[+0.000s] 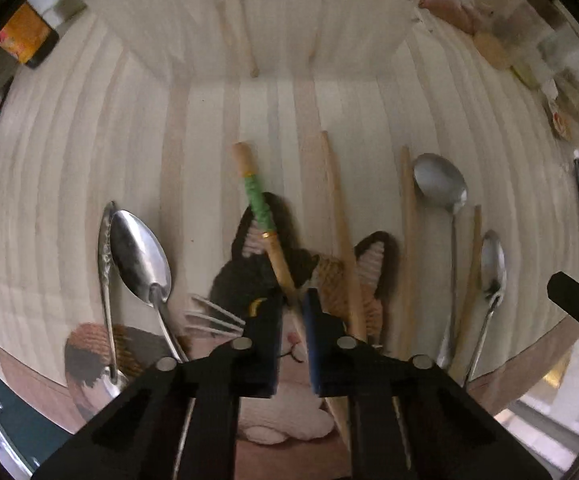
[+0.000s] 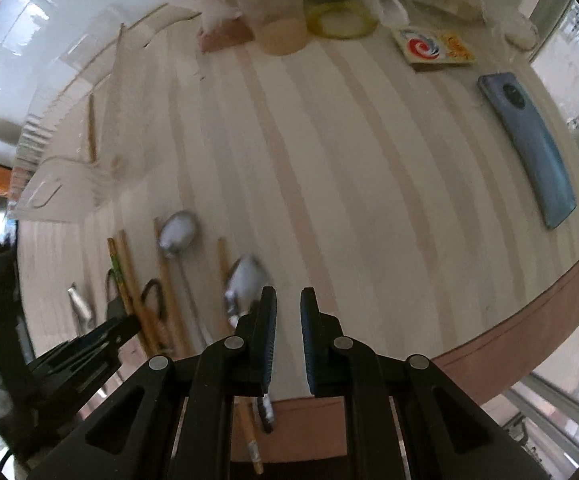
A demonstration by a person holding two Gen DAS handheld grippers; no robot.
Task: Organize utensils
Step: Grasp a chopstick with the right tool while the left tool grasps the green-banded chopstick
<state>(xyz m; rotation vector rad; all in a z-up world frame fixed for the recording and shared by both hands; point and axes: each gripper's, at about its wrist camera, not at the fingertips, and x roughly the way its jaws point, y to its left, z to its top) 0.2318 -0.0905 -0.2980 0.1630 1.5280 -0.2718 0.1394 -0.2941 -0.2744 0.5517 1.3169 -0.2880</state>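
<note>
My left gripper (image 1: 293, 300) points straight down at the table and is shut on a wooden chopstick with a green wrapped band (image 1: 255, 196). The chopstick lies across a knitted cat mat (image 1: 249, 276). A plain chopstick (image 1: 341, 220) lies to its right and a big spoon (image 1: 141, 256) to its left. Further right are two more chopsticks, a round spoon (image 1: 441, 180) and a small spoon (image 1: 493, 264). My right gripper (image 2: 288, 300) hovers just right of the small spoon (image 2: 245, 276), its jaws drawn close with nothing between them. A clear plastic organizer (image 1: 257, 20) holding chopsticks stands at the far side.
A blue phone (image 2: 529, 144), a printed card (image 2: 433, 46), a plastic cup (image 2: 277, 12) and bags crowd the far side of the striped table (image 2: 369, 200). Its brown front edge (image 2: 529, 336) runs close below the utensils, whose handles overhang it.
</note>
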